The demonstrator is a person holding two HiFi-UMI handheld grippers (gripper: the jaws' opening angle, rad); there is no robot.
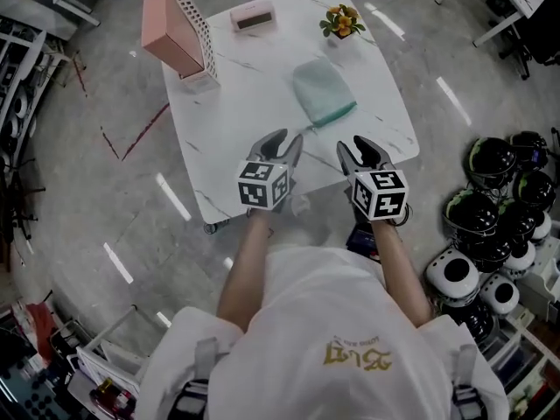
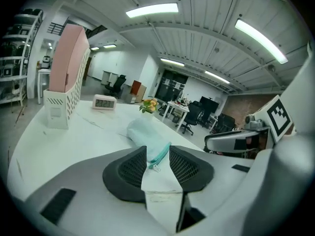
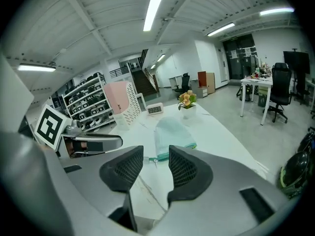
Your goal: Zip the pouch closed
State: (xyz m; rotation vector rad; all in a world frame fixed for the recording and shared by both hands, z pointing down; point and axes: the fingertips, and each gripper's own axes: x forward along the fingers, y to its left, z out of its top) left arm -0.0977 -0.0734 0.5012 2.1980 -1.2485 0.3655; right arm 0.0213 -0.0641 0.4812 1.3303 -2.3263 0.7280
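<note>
A mint-green pouch (image 1: 322,92) lies flat on the white marble table (image 1: 227,138), its zipper edge toward the table's near side. My left gripper (image 1: 284,140) and right gripper (image 1: 360,147) hover side by side over the near edge, short of the pouch, both open and empty. In the left gripper view the pouch (image 2: 145,132) lies ahead of the gripper (image 2: 158,163), with the zipper pull (image 2: 155,165) showing in the gap between the jaws. In the right gripper view the pouch (image 3: 172,133) and its zipper pull (image 3: 153,160) also lie beyond the gripper (image 3: 156,165).
At the table's far side stand a pink file holder (image 1: 179,29), a small digital clock (image 1: 253,16) and a potted flower (image 1: 342,22). Several helmets (image 1: 494,208) are piled on the floor at the right. Shelving and clutter line the left.
</note>
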